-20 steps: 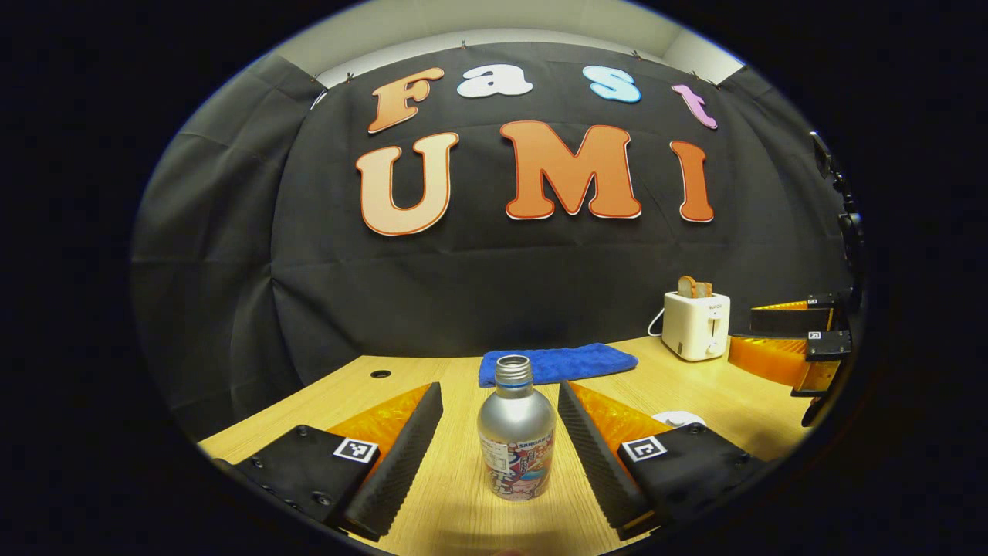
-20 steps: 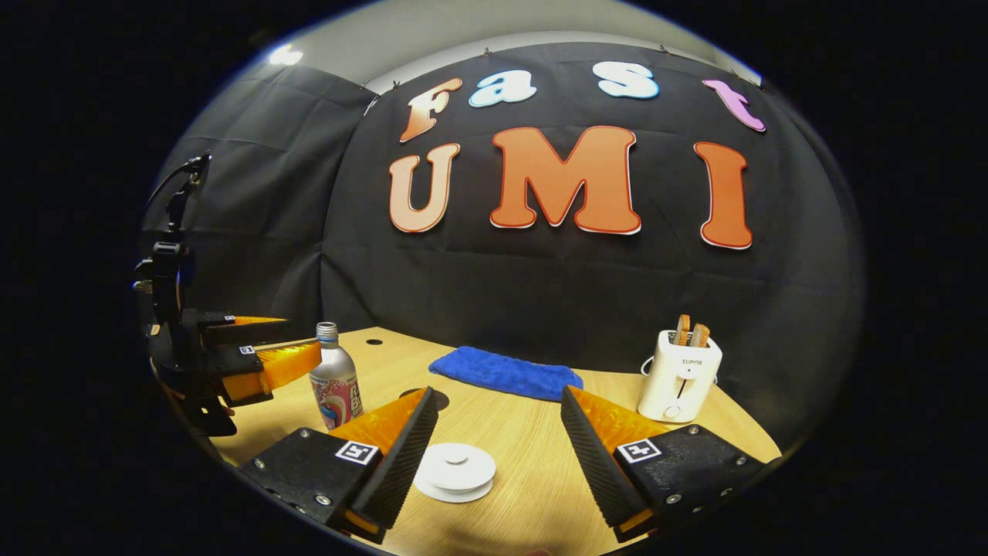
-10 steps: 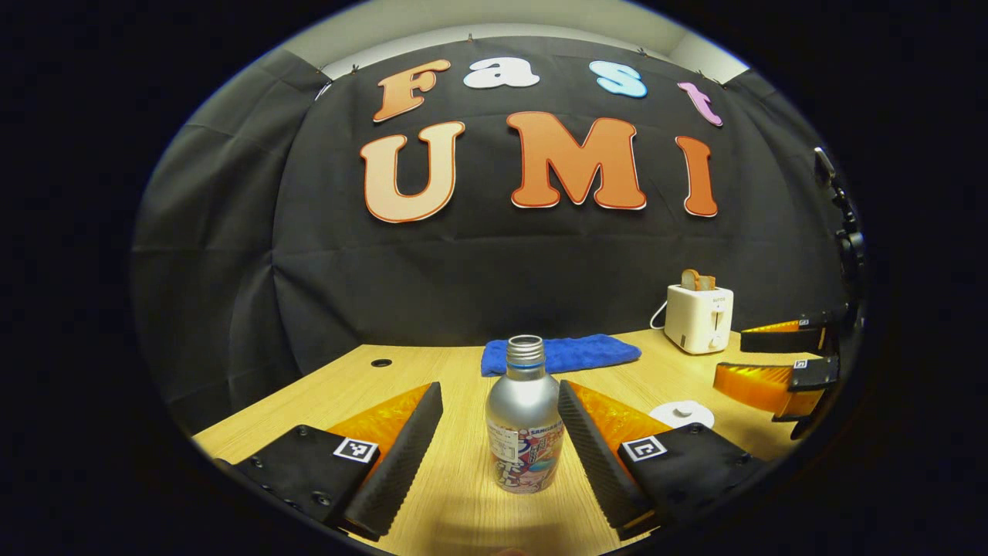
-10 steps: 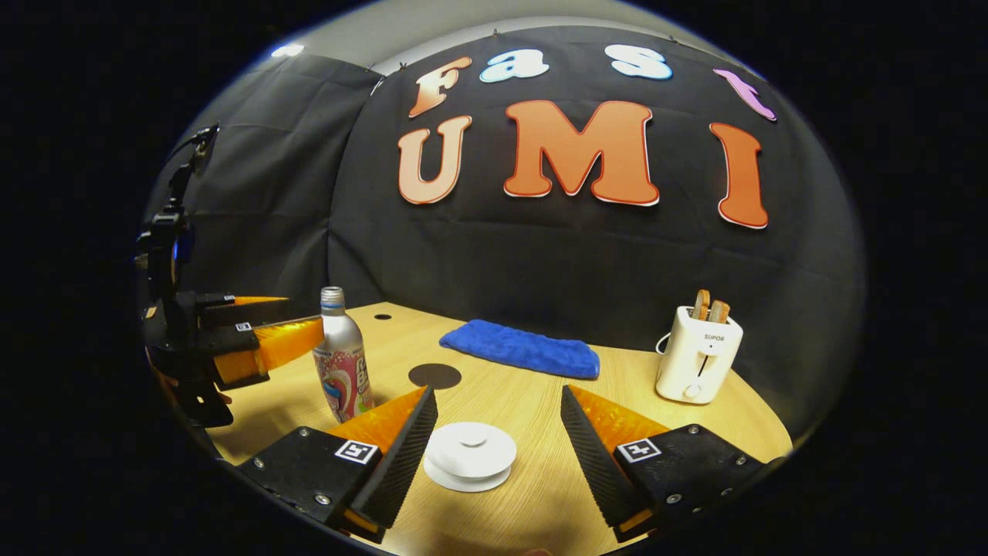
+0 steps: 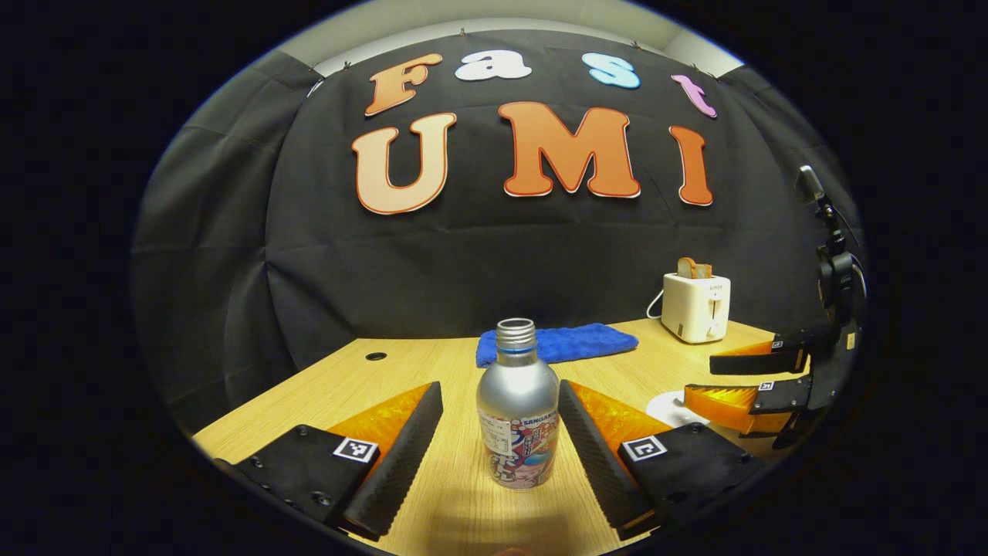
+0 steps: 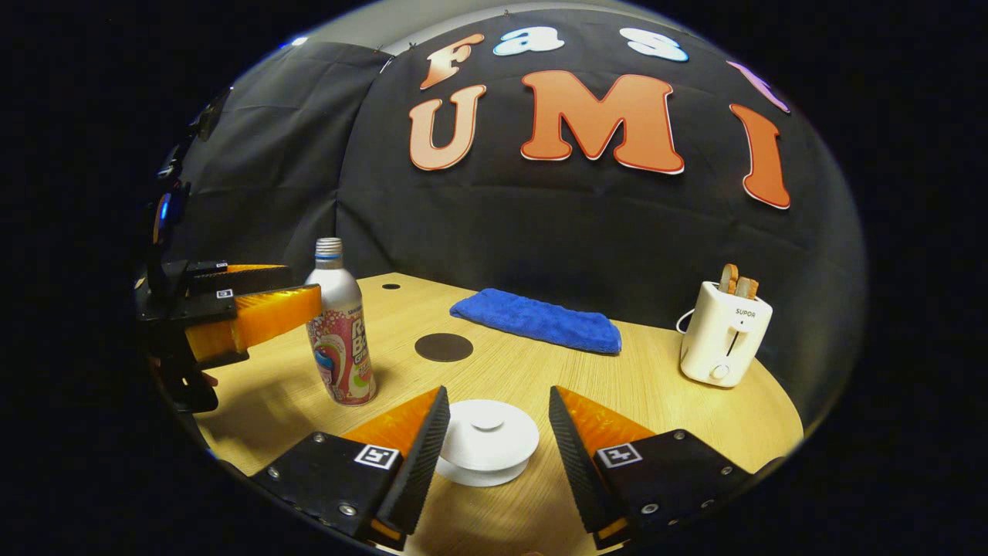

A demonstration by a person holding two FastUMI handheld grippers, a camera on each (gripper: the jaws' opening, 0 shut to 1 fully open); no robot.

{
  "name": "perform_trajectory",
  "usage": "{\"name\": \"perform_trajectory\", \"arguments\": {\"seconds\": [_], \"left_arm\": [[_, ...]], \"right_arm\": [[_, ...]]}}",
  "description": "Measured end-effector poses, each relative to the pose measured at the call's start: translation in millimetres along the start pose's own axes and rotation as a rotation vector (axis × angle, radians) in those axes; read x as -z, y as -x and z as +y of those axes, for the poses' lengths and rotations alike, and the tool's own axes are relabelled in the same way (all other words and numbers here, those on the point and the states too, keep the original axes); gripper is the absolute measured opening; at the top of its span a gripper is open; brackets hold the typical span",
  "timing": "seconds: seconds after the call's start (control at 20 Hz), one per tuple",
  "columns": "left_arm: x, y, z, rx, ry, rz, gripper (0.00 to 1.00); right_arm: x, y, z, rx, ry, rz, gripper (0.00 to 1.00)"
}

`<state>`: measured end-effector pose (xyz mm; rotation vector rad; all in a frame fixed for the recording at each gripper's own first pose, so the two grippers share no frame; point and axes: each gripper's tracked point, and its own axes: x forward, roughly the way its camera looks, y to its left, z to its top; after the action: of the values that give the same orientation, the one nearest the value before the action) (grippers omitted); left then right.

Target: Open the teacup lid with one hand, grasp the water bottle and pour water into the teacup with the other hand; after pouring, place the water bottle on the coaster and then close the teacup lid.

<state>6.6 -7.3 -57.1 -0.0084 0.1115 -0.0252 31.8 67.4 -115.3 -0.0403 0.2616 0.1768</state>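
White ceramic lidded teacup [image 6: 486, 442] sits between the wide-spread right gripper [image 6: 494, 455]; the silver aluminium water bottle [image 5: 516, 415] stands between the open left gripper [image 5: 500, 444], untouched; round dark coaster [image 6: 443, 347] lies farther back

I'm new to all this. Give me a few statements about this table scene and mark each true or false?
1. The silver metal water bottle stands upright with no cap on. True.
2. The left gripper is clamped shut on the bottle. False: it is open, a finger on each side.
3. The white round teacup lid sits between the right gripper's open fingers. True.
4. The bottle stands on the dark round coaster. False: the coaster is bare.
5. The blue folded towel covers the white toaster. False: they lie apart.
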Motion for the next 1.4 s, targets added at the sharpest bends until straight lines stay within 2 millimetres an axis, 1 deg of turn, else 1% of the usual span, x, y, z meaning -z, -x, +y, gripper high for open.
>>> {"name": "perform_trajectory", "arguments": {"seconds": [0.05,0.2,0.25,0.35,0.4,0.5,0.55,0.65,0.75,0.8,0.95,1.0,1.05,1.1,1.35,1.4], "left_arm": [[-2,-2,1,0.0,-0.003,0.003,0.99],[2,-3,-1,0.001,-0.01,0.015,1.0],[3,-3,-2,0.001,-0.01,0.019,0.99],[5,-6,-2,0.005,-0.009,0.033,0.99],[9,-7,-3,0.006,-0.006,0.041,0.99],[16,-8,-2,0.004,0.003,0.058,0.99],[18,-10,-3,0.006,0.01,0.063,0.99],[22,-11,-5,0.01,0.015,0.073,0.99],[28,-13,-4,0.007,0.009,0.082,0.99],[31,-15,-5,0.008,0.008,0.091,1.0],[43,-20,-5,0.01,0.017,0.119,0.99],[46,-20,-6,0.013,0.022,0.131,0.94],[49,-22,-7,0.016,0.025,0.14,1.0],[55,-22,-6,0.017,0.028,0.148,0.99],[62,-29,-8,0.024,0.041,0.173,0.99],[66,-31,-9,0.026,0.045,0.181,0.99]], "right_arm": [[3,-4,2,-0.009,-0.008,0.012,0.73],[9,-12,2,-0.019,-0.017,0.039,0.64],[8,-14,2,-0.021,-0.018,0.039,0.57],[9,-17,4,-0.032,-0.008,0.043,0.5],[10,-18,5,-0.038,0.001,0.044,0.48],[9,-19,7,-0.045,0.01,0.039,0.39],[9,-19,9,-0.052,0.015,0.036,0.4],[9,-19,10,-0.051,0.047,0.027,0.31],[9,-18,10,-0.044,0.084,0.021,0.3],[9,-18,11,-0.045,0.095,0.017,0.27],[10,-19,9,-0.047,0.082,0.022,0.23],[9,-19,8,-0.046,0.066,0.027,0.23],[9,-19,8,-0.048,0.054,0.031,0.23],[8,-18,7,-0.042,0.045,0.027,0.22],[-15,-5,0,-0.028,0.009,-0.036,0.22],[-19,-2,-5,-0.015,0.005,-0.048,0.23]]}}
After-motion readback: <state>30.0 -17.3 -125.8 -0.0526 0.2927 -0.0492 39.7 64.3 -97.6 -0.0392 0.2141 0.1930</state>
